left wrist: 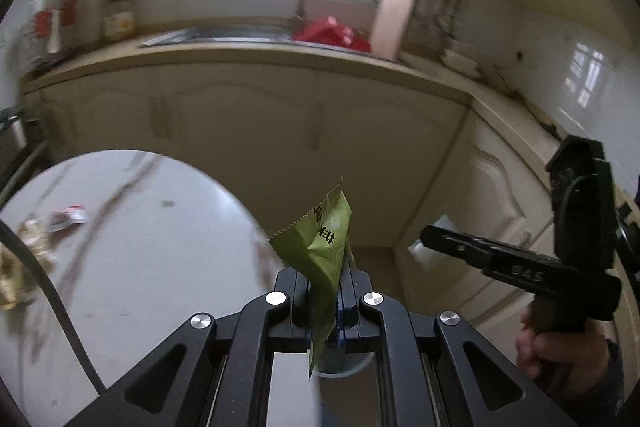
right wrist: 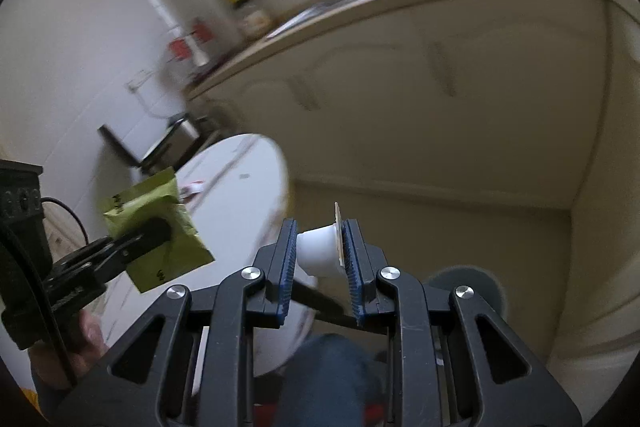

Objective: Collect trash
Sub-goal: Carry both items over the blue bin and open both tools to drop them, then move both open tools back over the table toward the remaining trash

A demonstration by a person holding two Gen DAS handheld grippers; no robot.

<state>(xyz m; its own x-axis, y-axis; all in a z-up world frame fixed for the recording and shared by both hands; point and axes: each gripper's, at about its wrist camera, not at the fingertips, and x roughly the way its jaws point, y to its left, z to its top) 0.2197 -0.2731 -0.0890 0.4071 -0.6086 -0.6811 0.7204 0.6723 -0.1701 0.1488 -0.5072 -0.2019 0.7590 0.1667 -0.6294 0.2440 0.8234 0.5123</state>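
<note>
Above the round table [left wrist: 160,267] | left claw [left wrist: 325,301] clamps upright green wrapper [left wrist: 326,247] | right claw [right wrist: 320,251] clamps sideways white cup [right wrist: 320,247]

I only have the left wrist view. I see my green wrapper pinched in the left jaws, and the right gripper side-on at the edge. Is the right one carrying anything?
Observer: Yes. The right gripper is shut on a small white cup, held sideways between the blue pads.
Operator: Is the cup sealed or open?
Observer: A peeled lid flap sticks up against the right-hand pad; I cannot see inside the cup.
Operator: How much of the green wrapper hangs clear of the left gripper?
Observer: From the right wrist view, the green wrapper spreads out flat on both sides of the left gripper, gripped near its middle.
Operator: Any bin ahead?
Observer: A grey round object shows low on the floor behind the right gripper; too blurred to tell.
</note>
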